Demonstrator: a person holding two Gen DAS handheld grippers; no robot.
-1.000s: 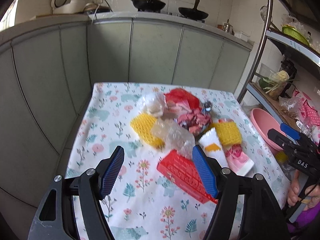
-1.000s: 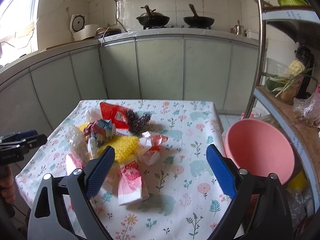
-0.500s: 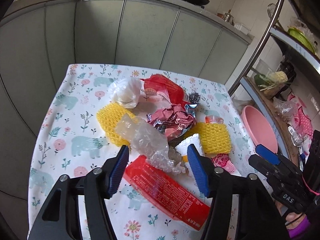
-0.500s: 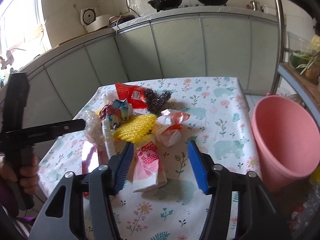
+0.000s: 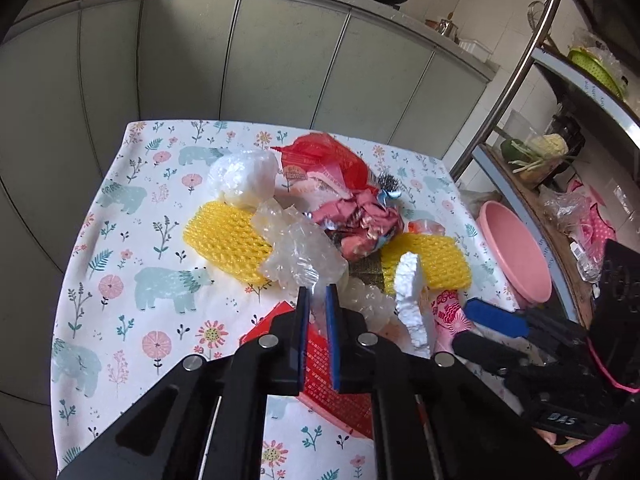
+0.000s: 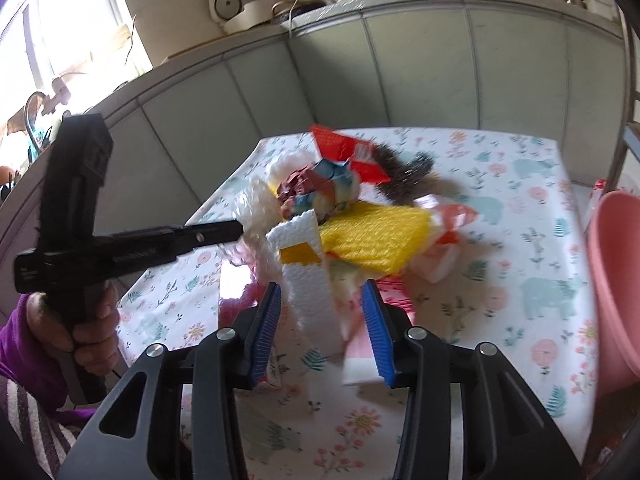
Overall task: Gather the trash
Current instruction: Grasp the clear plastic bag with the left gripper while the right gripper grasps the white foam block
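Note:
A pile of trash lies on the floral table (image 5: 132, 264). My left gripper (image 5: 315, 294) is shut on the near end of a clear crumpled plastic wrap (image 5: 298, 254). Around it lie yellow foam nets (image 5: 228, 238), a red packet (image 5: 344, 376), a crumpled pink wrapper (image 5: 360, 220) and a red bag (image 5: 320, 160). My right gripper (image 6: 322, 292) is open, its blue pads on either side of a white foam piece (image 6: 306, 264) that stands upright; it also shows in the left wrist view (image 5: 410, 300). The pink basin (image 6: 616, 292) stands at the right.
Green cabinet fronts (image 5: 240, 56) curve behind the table. A metal shelf rack (image 5: 560, 80) with vegetables and bags stands on the right. A steel scrubber (image 6: 408, 172) and a white-orange wrapper (image 6: 448, 232) lie in the pile.
My left gripper has moved forward and shut on the clear plastic wrap. My right gripper has moved left into the pile and narrowed around the white foam piece.

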